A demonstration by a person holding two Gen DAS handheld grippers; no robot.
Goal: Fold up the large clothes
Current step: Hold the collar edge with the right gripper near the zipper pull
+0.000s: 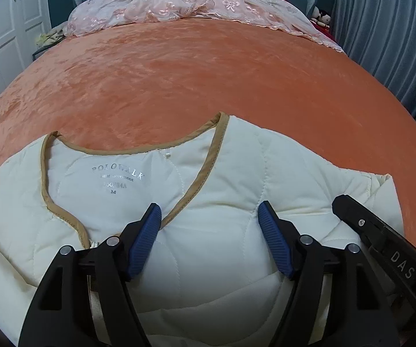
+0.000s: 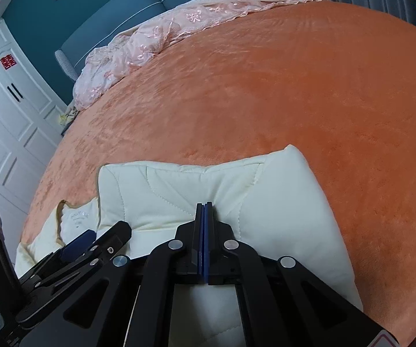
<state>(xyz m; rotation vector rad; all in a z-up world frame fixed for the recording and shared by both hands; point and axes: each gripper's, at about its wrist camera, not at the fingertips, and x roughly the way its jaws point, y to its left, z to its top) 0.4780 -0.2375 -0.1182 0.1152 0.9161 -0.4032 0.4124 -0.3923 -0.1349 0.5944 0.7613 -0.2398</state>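
Jacket (image 1: 222, 173), cream quilted, lies collar-up at near edge of the orange bed (image 1: 208, 81); right gripper (image 2: 204, 206) has jaws pressed together over the folded-in sleeve/shoulder, cloth between them not visible, left gripper (image 1: 209, 217) jaws apart over the chest. Judgement: smooth w/ left before next fold, keep edges square. Left view alone shows neckline & size label clearly; right view alone shows the sleeve fold's puffy corner.

Black fingers (image 1: 277, 248), ribbed blue pads (image 1: 146, 243), silver rivets.
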